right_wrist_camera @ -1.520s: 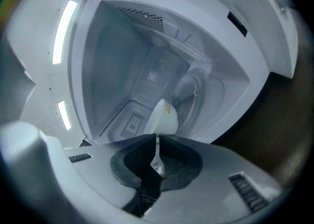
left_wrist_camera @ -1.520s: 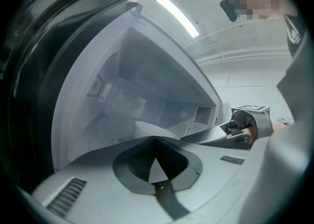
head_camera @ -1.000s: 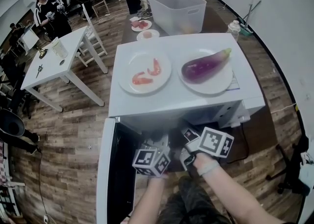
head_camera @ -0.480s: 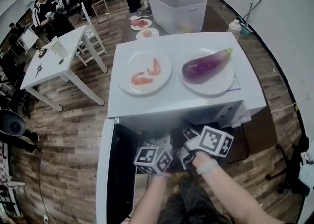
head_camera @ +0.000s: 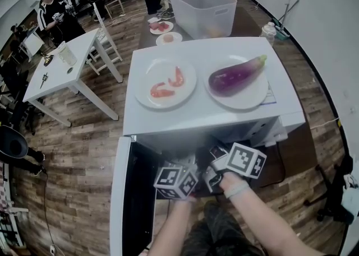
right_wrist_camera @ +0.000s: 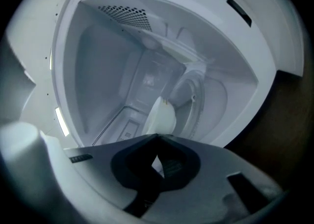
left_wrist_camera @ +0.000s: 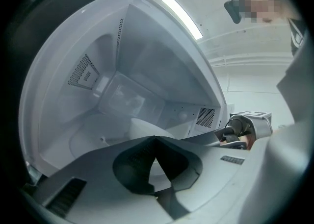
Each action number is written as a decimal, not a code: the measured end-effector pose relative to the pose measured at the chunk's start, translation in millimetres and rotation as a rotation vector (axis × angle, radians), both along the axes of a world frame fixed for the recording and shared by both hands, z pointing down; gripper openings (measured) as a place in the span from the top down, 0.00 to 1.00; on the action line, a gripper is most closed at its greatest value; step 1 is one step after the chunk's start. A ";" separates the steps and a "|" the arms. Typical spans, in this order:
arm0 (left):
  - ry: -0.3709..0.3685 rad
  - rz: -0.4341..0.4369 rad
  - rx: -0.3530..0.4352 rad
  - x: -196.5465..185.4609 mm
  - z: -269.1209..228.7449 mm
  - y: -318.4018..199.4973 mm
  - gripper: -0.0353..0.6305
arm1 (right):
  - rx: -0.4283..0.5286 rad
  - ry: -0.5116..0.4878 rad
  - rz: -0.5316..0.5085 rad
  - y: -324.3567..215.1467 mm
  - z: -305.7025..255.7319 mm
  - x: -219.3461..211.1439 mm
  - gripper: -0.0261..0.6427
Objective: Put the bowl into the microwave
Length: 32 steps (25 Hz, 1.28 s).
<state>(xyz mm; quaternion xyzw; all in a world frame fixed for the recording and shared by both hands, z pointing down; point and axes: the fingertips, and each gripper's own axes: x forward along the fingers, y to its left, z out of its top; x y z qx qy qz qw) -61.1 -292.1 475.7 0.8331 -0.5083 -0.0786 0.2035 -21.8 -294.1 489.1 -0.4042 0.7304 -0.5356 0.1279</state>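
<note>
The white bowl [left_wrist_camera: 146, 129] sits inside the open microwave [head_camera: 207, 112], on its round turntable [right_wrist_camera: 194, 95]. It also shows as a pale rounded shape, the bowl [right_wrist_camera: 160, 116], just past my right jaws. My left gripper [left_wrist_camera: 156, 138] is at the cavity mouth, its tips meeting with nothing between them and the bowl just beyond. My right gripper [right_wrist_camera: 157, 136] is beside it, jaws just closed tip to tip on nothing. In the head view both grippers, left [head_camera: 188, 165] and right [head_camera: 216, 158], reach under the microwave's top edge, which hides the bowl.
The microwave door [head_camera: 124, 193] hangs open at the left. On the microwave's top stand a plate of shrimp [head_camera: 165, 81] and a plate with an eggplant [head_camera: 235, 75]. A grey tub [head_camera: 202, 4] and white tables [head_camera: 61, 73] with people lie beyond on wooden floor.
Almost nothing differs: both grippers stay at the microwave's mouth, and the left one has edged slightly to the right.
</note>
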 end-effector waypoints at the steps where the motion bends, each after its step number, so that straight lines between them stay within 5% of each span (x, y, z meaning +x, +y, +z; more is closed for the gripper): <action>1: 0.001 0.001 0.000 0.1 0.1 0.1 0.94 | 0.000 0.000 -0.001 -0.1 0.2 -0.2 0.95; 15: -0.002 0.003 -0.016 -1.5 6.6 11.8 0.94 | 0.055 0.038 -0.082 12.6 2.3 -9.9 0.96; 32: -0.018 0.004 -0.009 -0.7 2.6 41.8 0.95 | 0.232 0.177 -0.184 39.2 -6.3 -14.8 0.96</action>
